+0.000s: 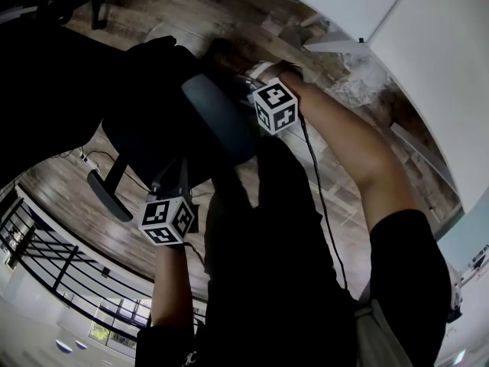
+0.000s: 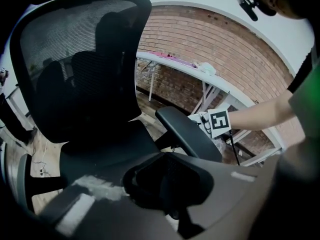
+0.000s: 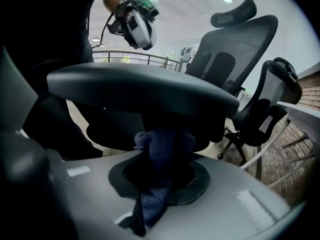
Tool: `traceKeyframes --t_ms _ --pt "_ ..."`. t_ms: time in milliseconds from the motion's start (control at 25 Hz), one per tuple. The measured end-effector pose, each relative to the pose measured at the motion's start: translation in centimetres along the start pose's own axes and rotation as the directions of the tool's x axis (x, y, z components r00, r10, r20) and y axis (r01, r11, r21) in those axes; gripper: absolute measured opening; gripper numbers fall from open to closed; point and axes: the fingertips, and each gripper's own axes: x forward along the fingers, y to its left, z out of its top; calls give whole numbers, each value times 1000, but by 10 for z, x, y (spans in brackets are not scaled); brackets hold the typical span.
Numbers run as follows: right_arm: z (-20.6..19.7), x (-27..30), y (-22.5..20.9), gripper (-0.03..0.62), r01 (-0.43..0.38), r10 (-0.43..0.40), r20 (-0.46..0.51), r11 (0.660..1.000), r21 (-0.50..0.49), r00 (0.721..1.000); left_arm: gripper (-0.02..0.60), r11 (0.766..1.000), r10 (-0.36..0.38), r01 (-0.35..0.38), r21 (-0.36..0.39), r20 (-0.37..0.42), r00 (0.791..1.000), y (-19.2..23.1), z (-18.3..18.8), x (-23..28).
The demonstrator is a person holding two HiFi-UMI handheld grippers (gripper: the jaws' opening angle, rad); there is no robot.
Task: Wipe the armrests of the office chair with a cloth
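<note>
Head view, plank floor [image 1: 61, 197], railing [image 1: 38, 251], office chair [image 1: 145, 128]

Bunched dark-blue cloth [image 3: 162, 149] against the black chair armrest [image 3: 140, 91].

Cloth [image 3: 162, 146] in right claw [image 3: 160, 181], against armrest [image 3: 140, 91]; left claw [image 3: 137, 31] beyond it.

The office chair's [image 2: 80, 69] backrest, upper left in the left gripper view, is see-through black mesh, and its armrest [image 2: 187, 134] at centre is smooth, matt dark plastic. The cloth [image 3: 162, 146], lower centre in the right gripper view, is dark blue woven fabric, slightly fuzzy. The brick wall [image 2: 200, 54] looks rough, and the floor [image 1: 229, 10] is grainy wood plank.
</note>
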Motion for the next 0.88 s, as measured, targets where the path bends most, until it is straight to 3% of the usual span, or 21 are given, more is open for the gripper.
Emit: traceKeyframes --t_ms 400,640,880 --pt "-23 23 -10 71 -39 40 -18 999 21 999 5 998 36 -36 -56 -8 999 10 -17 -3" --pt "-22 16 -13 71 -3 -3 39 990 139 999 5 997 39 -40 -67 -12 999 10 -24 -7" --pt "-44 27 -28 69 52 -49 -25 983 174 999 5 994 54 -55 -95 -13 998 16 -31 -9"
